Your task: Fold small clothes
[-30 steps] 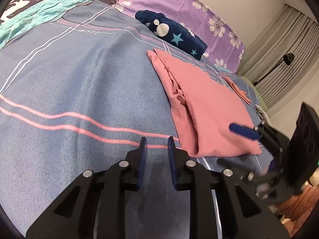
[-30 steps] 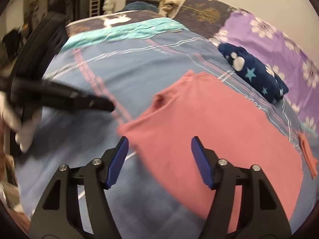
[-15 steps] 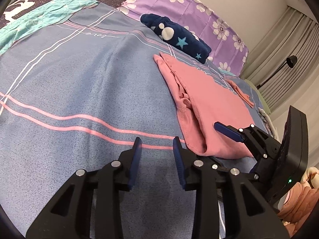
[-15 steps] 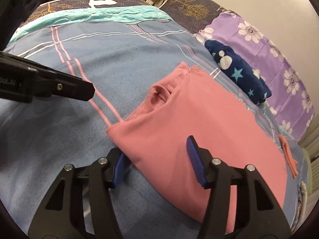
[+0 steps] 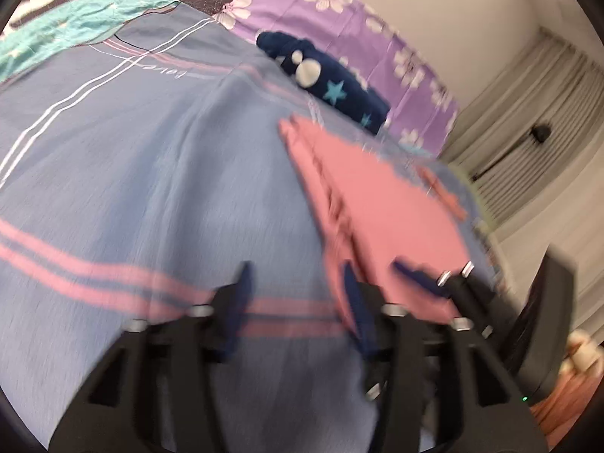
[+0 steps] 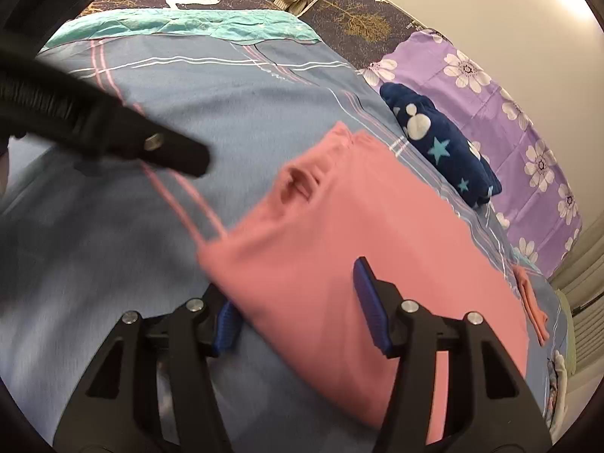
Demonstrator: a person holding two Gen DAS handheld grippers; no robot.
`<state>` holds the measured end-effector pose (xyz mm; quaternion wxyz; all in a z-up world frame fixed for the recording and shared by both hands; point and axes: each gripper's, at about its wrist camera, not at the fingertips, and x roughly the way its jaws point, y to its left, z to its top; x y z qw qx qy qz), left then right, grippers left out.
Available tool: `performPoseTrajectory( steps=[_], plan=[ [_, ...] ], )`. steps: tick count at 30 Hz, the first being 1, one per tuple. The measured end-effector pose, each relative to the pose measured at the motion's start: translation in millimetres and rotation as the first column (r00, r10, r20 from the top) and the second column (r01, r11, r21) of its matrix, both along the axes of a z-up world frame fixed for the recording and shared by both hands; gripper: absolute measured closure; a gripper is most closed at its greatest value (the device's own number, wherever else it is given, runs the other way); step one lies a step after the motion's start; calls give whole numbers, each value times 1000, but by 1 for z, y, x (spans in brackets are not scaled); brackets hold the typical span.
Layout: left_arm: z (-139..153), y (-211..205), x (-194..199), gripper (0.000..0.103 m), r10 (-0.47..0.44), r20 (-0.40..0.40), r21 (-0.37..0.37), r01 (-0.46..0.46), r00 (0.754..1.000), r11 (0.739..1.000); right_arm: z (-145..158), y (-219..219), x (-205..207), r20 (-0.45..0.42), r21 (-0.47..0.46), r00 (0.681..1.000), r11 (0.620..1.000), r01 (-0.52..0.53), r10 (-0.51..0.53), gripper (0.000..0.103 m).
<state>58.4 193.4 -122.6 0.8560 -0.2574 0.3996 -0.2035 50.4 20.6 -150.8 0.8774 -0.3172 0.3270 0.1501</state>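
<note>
A pink garment [image 6: 362,234] lies folded on the blue striped bedspread [image 6: 234,90]; it also shows in the left wrist view [image 5: 377,196]. My right gripper [image 6: 298,294] is open, its jaws straddling the garment's near left corner, the left fingertip hidden under the cloth edge. My left gripper [image 5: 298,283] is open, low over the bedspread [image 5: 151,173], its right finger [image 5: 355,294] at the garment's near edge. The left gripper's finger [image 6: 170,151] shows in the right wrist view; the right gripper [image 5: 426,279] shows in the left wrist view. The left wrist view is blurred.
A folded navy garment with stars [image 6: 441,147] lies beyond the pink one, against a purple flowered pillow [image 6: 509,105]. A small orange-pink cloth [image 6: 532,302] lies at the far right. A teal blanket [image 6: 181,24] lies along the bed's far side. Curtains [image 5: 536,128] hang right.
My left gripper has opened wider and shifted right toward the garment's near edge. My right gripper has pushed forward so the garment's corner sits between its jaws.
</note>
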Motion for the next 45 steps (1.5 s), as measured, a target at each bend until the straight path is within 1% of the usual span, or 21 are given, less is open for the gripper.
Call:
performPoseTrajectory(
  steps=[2, 3, 5, 7, 11, 13, 15, 16, 17, 18, 20, 21, 23, 24, 25, 27, 31, 36, 39, 42, 45],
  plan=[
    [1, 2, 22, 42, -31, -11, -67, 30, 999, 997, 0, 2, 4, -1, 8, 1000, 1000, 5, -5, 50],
    [0, 0, 32, 42, -52, -18, -85, 50, 998, 995, 0, 2, 3, -1, 10, 1000, 1000, 2, -2, 51],
    [0, -9, 57, 42, -96, -34, -90, 93, 995, 992, 0, 1, 2, 7, 12, 1000, 1000, 0, 0, 51],
    [-4, -22, 82, 42, -174, -55, -136, 165, 983, 977, 1, -2, 2, 0, 22, 1000, 1000, 5, -5, 52],
    [-13, -48, 116, 42, -232, -86, -133, 220, 969, 966, 3, -11, 2, -32, 57, 999, 998, 19, -18, 52],
    [-13, -59, 129, 42, -239, -70, -125, 229, 968, 965, 3, -11, 3, -42, 61, 999, 998, 22, -19, 52],
    [-14, -65, 142, 50, -236, -77, -126, 225, 969, 966, 3, -8, 8, -45, 59, 999, 998, 25, -22, 52],
    [-16, -67, 146, 62, -234, -87, -122, 222, 968, 967, 3, -5, 11, -47, 63, 999, 998, 23, -20, 54],
    [-19, -68, 151, 79, -227, -110, -116, 214, 968, 970, 3, -3, 14, -48, 65, 999, 998, 23, -20, 56],
    [-23, -67, 157, 86, -221, -137, -121, 206, 965, 971, 2, -1, 17, -50, 69, 999, 997, 26, -22, 58],
    [-29, -65, 163, 91, -230, -161, -162, 204, 960, 965, 1, -1, 22, -58, 85, 998, 996, 31, -26, 59],
    [-28, -64, 164, 91, -233, -164, -165, 206, 958, 965, 2, -1, 23, -64, 94, 998, 995, 31, -25, 63],
    [-23, -67, 164, 91, -233, -163, -130, 214, 959, 968, 2, -2, 24, -76, 111, 997, 994, 21, -12, 74],
    [-21, -69, 163, 91, -229, -162, -110, 213, 960, 971, 3, -3, 24, -80, 120, 997, 993, 20, -11, 85],
    [-19, -70, 162, 92, -225, -161, -94, 212, 961, 973, 5, -5, 25, -86, 136, 996, 990, 26, -14, 89],
    [-12, -73, 161, 92, -218, -158, -74, 208, 963, 975, 8, -12, 27, -108, 177, 994, 984, 38, -19, 94],
    [3, -79, 159, 93, -210, -139, -52, 205, 968, 977, 25, -33, 29, -145, 311, 989, 948, 68, -24, 96],
    [30, -95, 158, 93, -208, -115, -25, 207, 971, 978, 48, -54, 22, -117, 390, 993, 918, 75, -31, 96],
    [46, -110, 157, 93, -211, -97, -3, 212, 973, 977, 62, -74, 20, -121, 455, 991, 885, 98, -48, 96],
    [59, -128, 156, 93, -214, -89, 30, 217, 973, 976, 70, -100, 20, -171, 541, 985, 832, 122, -33, 96],
    [70, -148, 157, 93, -222, -77, 50, 226, 972, 973, 75, -129, 24, -235, 618, 972, 768, 167, -23, 96]
  ],
)
